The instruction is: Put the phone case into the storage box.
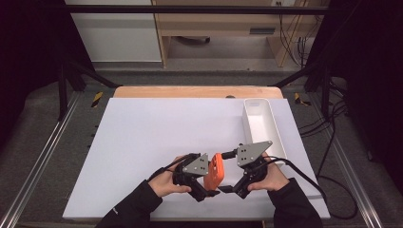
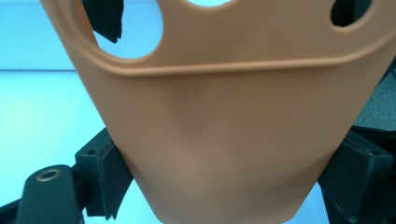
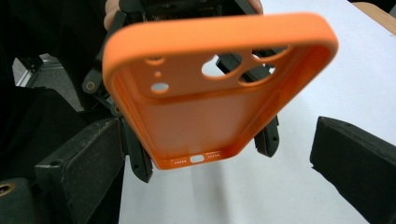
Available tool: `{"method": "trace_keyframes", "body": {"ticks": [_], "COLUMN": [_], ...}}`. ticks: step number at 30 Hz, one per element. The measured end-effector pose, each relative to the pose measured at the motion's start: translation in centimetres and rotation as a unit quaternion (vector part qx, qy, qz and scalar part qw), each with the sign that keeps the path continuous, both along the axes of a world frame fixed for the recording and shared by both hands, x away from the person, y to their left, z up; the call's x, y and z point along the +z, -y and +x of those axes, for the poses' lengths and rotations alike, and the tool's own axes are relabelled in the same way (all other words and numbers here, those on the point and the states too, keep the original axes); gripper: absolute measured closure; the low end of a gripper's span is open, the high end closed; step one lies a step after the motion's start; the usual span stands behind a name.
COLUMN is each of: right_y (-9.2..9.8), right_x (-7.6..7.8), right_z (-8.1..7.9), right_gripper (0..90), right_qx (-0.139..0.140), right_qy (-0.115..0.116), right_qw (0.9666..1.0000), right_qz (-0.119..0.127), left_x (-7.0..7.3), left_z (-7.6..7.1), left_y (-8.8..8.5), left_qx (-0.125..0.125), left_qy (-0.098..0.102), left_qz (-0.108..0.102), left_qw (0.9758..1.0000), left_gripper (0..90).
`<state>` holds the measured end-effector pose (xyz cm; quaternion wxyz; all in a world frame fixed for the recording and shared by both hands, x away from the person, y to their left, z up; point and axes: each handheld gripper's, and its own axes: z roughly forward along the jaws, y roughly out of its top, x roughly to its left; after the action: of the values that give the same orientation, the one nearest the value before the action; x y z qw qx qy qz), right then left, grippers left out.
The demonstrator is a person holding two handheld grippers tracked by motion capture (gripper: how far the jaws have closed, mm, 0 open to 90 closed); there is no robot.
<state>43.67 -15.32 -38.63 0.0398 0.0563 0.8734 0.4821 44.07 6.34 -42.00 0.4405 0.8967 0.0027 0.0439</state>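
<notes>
An orange phone case [image 1: 216, 171] hangs above the white board near its front edge, held between the two hands. My left gripper [image 1: 211, 175] is shut on it: in the left gripper view the case's back [image 2: 224, 140] sits wedged between both black pads [image 2: 109, 175]. In the right gripper view I look into the case's hollow inside [image 3: 205, 112], camera holes up and port slot down. My right gripper [image 3: 215, 163] stands open around its lower end, the pads [image 3: 84, 158] well apart from the case's sides.
A long white tray [image 1: 259, 118] lies at the right rear of the white board [image 1: 142, 142]. A wooden tabletop edge [image 1: 195, 91] runs behind the board. Black frame bars and cables flank the table on both sides.
</notes>
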Motion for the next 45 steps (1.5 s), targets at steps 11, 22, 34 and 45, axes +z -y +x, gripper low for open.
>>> {"method": "trace_keyframes", "body": {"ticks": [11,22,34,45], "right_y": [-0.3,-0.5,-0.6,-0.8], "right_x": [-0.3,-0.5,-0.7,-1.0], "right_z": [0.1,0.2,0.2,0.6], "right_gripper": [5.2,9.7,15.3,16.2], "right_qx": [0.009,0.023,0.037,0.039], "right_qy": [-0.006,-0.015,-0.022,-0.033], "right_qw": [0.9999,0.9995,0.9989,0.9986], "right_qz": [0.007,0.019,0.021,0.011], "left_x": [-0.6,-0.8,-1.0,-1.5], "left_z": [-0.2,-0.4,-0.3,-0.3], "left_y": [0.5,0.5,0.6,0.8], "left_qx": [-0.008,-0.016,-0.016,-0.002], "left_qy": [-0.001,-0.005,-0.009,-0.022], "left_qz": [0.007,0.004,0.007,0.01], "left_qw": [0.9999,0.9999,0.9998,0.9997], "left_gripper": [14.1,14.1,14.1,13.7]}}
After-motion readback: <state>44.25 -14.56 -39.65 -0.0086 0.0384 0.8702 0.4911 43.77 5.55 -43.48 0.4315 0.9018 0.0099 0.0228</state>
